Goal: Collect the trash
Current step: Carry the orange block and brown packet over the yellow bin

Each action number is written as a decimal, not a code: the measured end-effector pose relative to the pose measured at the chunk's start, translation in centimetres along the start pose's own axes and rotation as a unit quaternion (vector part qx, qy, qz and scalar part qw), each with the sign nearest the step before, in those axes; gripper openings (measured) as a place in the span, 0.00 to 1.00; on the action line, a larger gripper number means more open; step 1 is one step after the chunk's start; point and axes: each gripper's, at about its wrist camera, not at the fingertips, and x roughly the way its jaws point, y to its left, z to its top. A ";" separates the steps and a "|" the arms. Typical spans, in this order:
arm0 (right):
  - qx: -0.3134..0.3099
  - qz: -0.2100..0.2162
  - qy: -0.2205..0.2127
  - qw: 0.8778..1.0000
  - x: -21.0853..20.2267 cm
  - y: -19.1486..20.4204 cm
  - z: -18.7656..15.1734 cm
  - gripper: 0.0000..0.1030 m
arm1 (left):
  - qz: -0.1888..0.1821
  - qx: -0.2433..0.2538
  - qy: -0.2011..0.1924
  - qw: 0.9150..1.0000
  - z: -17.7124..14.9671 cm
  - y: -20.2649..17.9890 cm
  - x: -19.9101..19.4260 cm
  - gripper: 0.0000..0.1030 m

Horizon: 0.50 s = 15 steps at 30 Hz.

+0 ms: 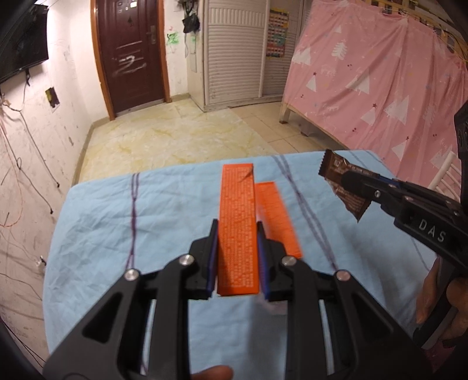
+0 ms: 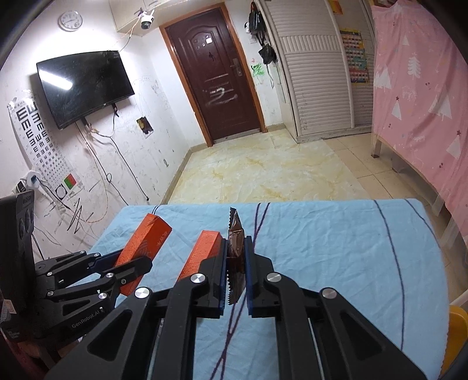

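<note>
- Orange cartons: two counted. First orange carton point(image 1: 237, 228) point(image 2: 143, 248) is clamped between the jaws of the left gripper point(image 1: 237, 233) point(image 2: 128, 263), long axis pointing away from the holder.
- Second orange carton point(image 1: 278, 216) point(image 2: 201, 254) lies flat on the worktop point(image 1: 117, 233) point(image 2: 336, 263), just right of the first and partly hidden behind it in the left wrist view.
- Brown snack wrapper point(image 1: 342, 184) point(image 2: 235, 254): one counted. It stands on edge between the jaws of the right gripper point(image 1: 355, 182) point(image 2: 236, 257), its serrated end sticking out past the fingertips.
- Left jaws: narrowed to the carton's width, blue pads point(image 1: 215, 254) pressing both long sides.
- Right jaws: nearly closed, only the thin wrapper between them.
- Both held items appear lifted above the worktop; the exact clearance cannot be judged.
- Worktop cover: one light blue cloth with dark purple stripes, creased.
- Right gripper sits to the right of the left one and close beside it.
- Surroundings, one of each: dark brown door point(image 2: 216, 73), wall-mounted television point(image 2: 84, 87), eye chart point(image 2: 38, 140), round wall clock point(image 2: 69, 20), white louvred wardrobe point(image 2: 316, 73), pink tree-print curtain point(image 2: 424, 102); floor of pale marbled tiles point(image 2: 263, 175).
</note>
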 end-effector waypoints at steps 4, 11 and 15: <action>0.011 -0.002 -0.017 1.000 -2.0 -1.7 -0.1 0.03 | -0.010 0.012 -0.006 1.000 0.4 -2.6 -0.5 0.21; 0.032 -0.012 -0.045 0.998 -5.5 -4.9 -0.9 0.04 | -0.024 0.040 -0.010 0.999 0.9 -7.2 -0.8 0.21; 0.046 -0.019 -0.055 0.997 -7.1 -6.9 -1.5 0.04 | -0.030 0.056 -0.011 0.998 0.8 -9.6 -0.8 0.21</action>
